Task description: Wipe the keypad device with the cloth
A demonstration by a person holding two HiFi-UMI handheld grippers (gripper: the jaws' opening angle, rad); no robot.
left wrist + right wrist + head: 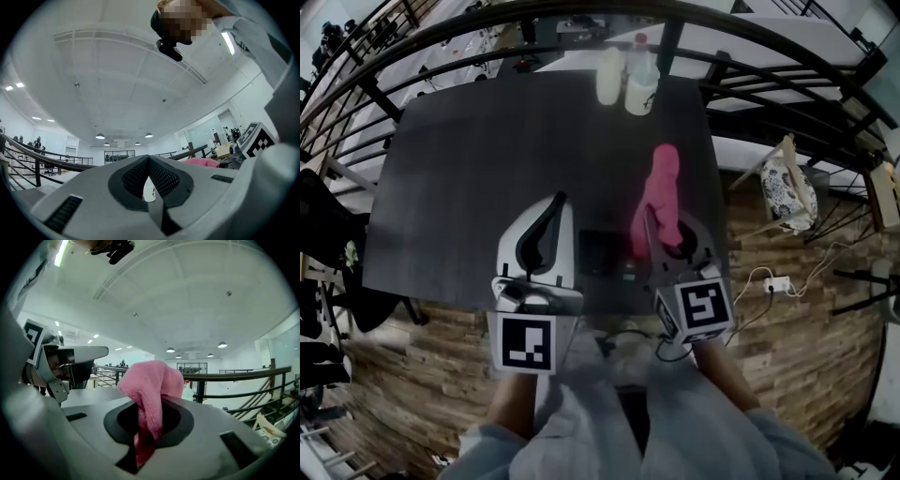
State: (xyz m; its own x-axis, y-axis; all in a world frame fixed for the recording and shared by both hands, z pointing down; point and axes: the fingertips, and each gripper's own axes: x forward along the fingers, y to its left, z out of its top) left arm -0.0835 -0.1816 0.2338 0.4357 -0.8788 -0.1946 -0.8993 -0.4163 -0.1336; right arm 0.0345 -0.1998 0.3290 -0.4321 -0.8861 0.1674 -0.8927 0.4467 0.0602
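Cloth (664,183), pink and fuzzy, bunched in right tongs (149,425).

looks like a mezzanine in a large open-plan office or lab hall. shows in the curved black railing (581,23) past the far edge of the dark table (469,187), the wood-plank floor (787,356), the high white ceiling (117,70) with round lamps (100,136), the glass partitions (206,133), and the distant people (38,142) along a further rail.
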